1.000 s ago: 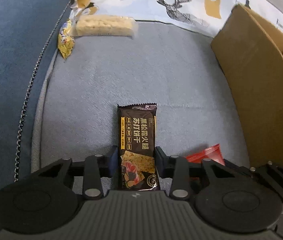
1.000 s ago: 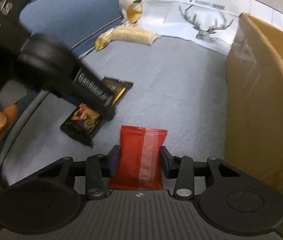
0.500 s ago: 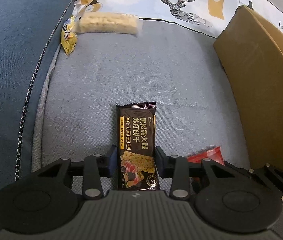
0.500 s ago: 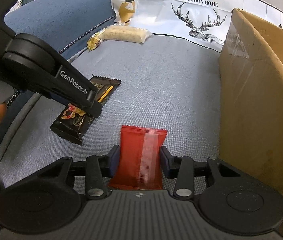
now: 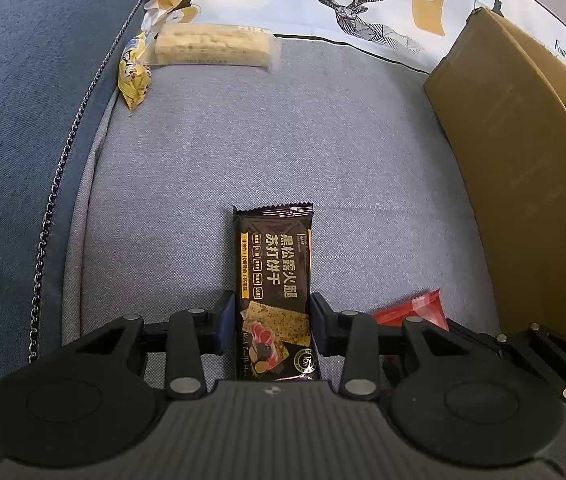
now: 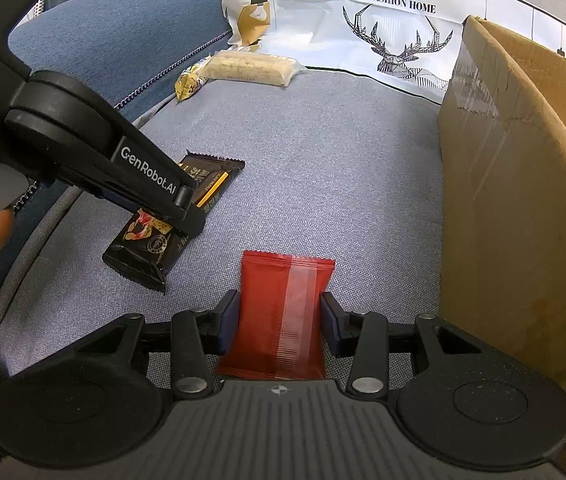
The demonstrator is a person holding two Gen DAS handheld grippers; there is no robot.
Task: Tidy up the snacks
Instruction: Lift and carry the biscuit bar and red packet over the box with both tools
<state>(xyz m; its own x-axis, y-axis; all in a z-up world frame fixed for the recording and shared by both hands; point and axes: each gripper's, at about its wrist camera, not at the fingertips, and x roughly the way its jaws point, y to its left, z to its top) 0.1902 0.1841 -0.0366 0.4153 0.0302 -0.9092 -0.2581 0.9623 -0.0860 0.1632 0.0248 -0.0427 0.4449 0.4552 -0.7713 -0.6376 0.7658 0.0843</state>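
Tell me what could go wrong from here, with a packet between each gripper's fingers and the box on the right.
1. The left gripper holds the black packet near one end, so the long free end may droop or swing when lifted.
2. The right gripper squeezes the red packet by its sides; the soft wrapper could buckle and slip.
3. The grippers sit close together, and the box wall is tall: lifting both at once risks a collision or clipping its rim.
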